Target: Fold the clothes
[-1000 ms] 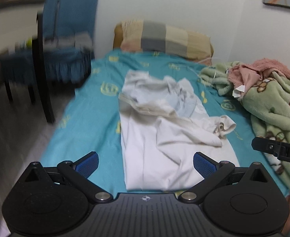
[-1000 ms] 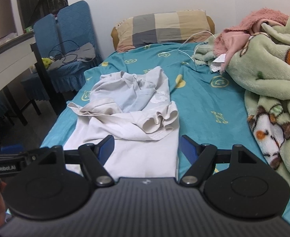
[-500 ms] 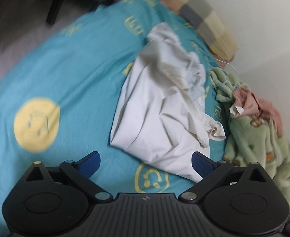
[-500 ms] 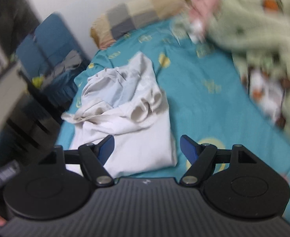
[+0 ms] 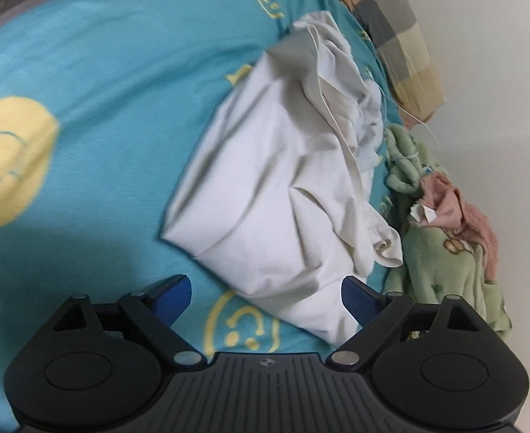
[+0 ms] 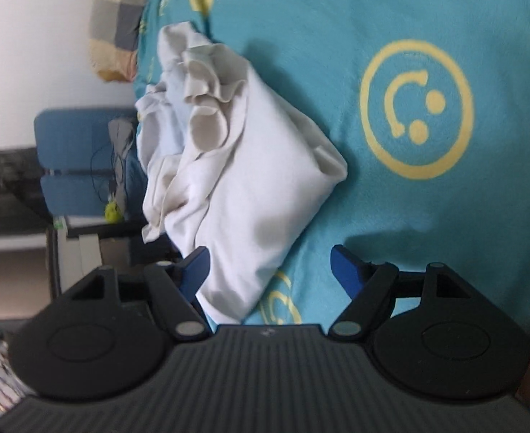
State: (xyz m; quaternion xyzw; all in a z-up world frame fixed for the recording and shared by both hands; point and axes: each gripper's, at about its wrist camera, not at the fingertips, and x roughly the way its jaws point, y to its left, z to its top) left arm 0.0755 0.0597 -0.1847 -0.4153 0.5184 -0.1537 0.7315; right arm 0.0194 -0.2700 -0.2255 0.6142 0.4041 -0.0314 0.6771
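Note:
A white garment [image 5: 279, 195] lies roughly folded on the teal bed sheet [image 5: 95, 83], its far end crumpled with sleeves bunched up. My left gripper [image 5: 266, 297] hovers at its near edge; the jaws are closing, and a corner of the cloth lies between the blue pads without being pressed. In the right wrist view the same garment [image 6: 246, 187] runs toward the near left. My right gripper [image 6: 270, 270] stands open over its near corner, the left pad [image 6: 196, 267] close against the cloth's side, the right pad clear over the sheet.
A checked pillow [image 5: 394, 36] lies at the head of the bed. A green fleece blanket [image 5: 441, 263] with a pink towel [image 5: 456, 209] is heaped beside the garment. Blue chairs [image 6: 77, 166] and a dark table stand beyond the bed's edge.
Both grippers have dropped toward the bed and rolled, so the views tilt. The garment's near edge now sits between each gripper's fingers. The left jaws have narrowed a little.

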